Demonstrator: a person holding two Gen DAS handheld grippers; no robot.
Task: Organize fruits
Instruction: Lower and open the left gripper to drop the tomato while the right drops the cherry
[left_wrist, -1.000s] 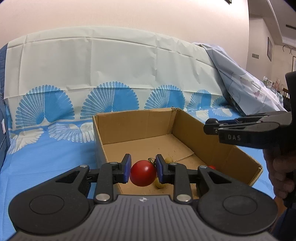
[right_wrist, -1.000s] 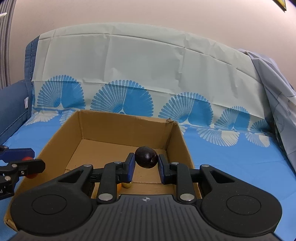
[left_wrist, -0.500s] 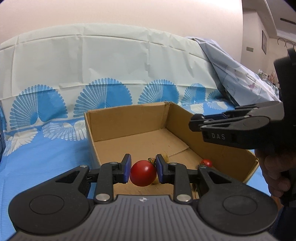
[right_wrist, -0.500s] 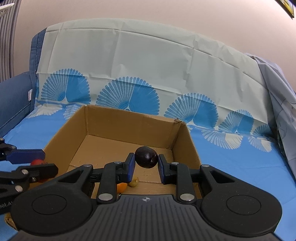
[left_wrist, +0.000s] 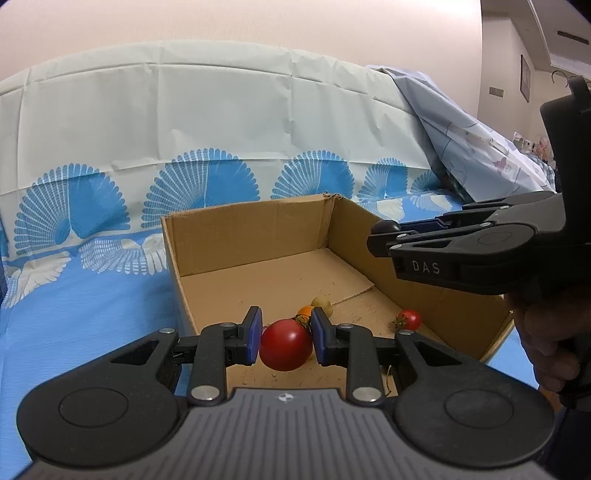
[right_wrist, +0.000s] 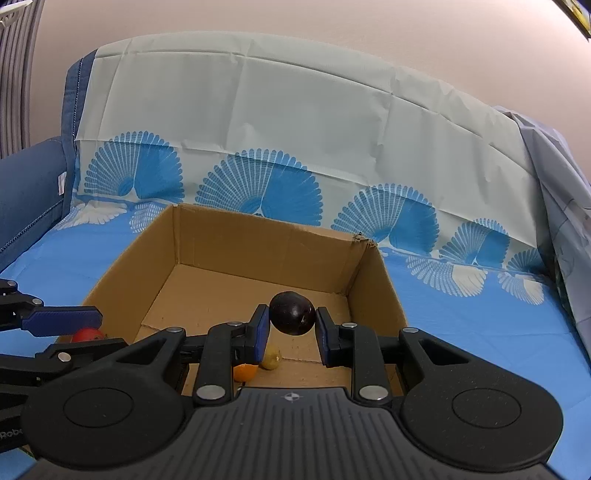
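A: Both claws are coming in lower over the cardboard box (left_wrist: 255, 236) than a second ago, and more of its floor is showing. Going left to right: blue fan-print sheet (left_wrist: 85, 295) on the bed, then the left claw (left_wrist: 285, 341) clamped on a red tomato (left_wrist: 285, 350), hanging over the box's near edge.

B: Right side?

A: Right claw (right_wrist: 291, 334) is gripping a dark plum (right_wrist: 292, 313), pads pressing both sides, holding it above the box interior toward the far right corner. Neither fruit is being released yet.

B: What's sitting in the box?

A: Three loose pieces on the floor: a small orange fruit (left_wrist: 305, 311), a pale yellowish one (left_wrist: 322, 303) just beside it, and a cherry tomato (left_wrist: 408, 319) with a green stem near the right wall. Some crumbs and a loose cardboard flap too.

B: Progress?

A: I'm guessing partway. Three fruits are lying inside, two more are waiting to drop. Can't tell whether more fruit is lying outside; none is showing on the sheet.
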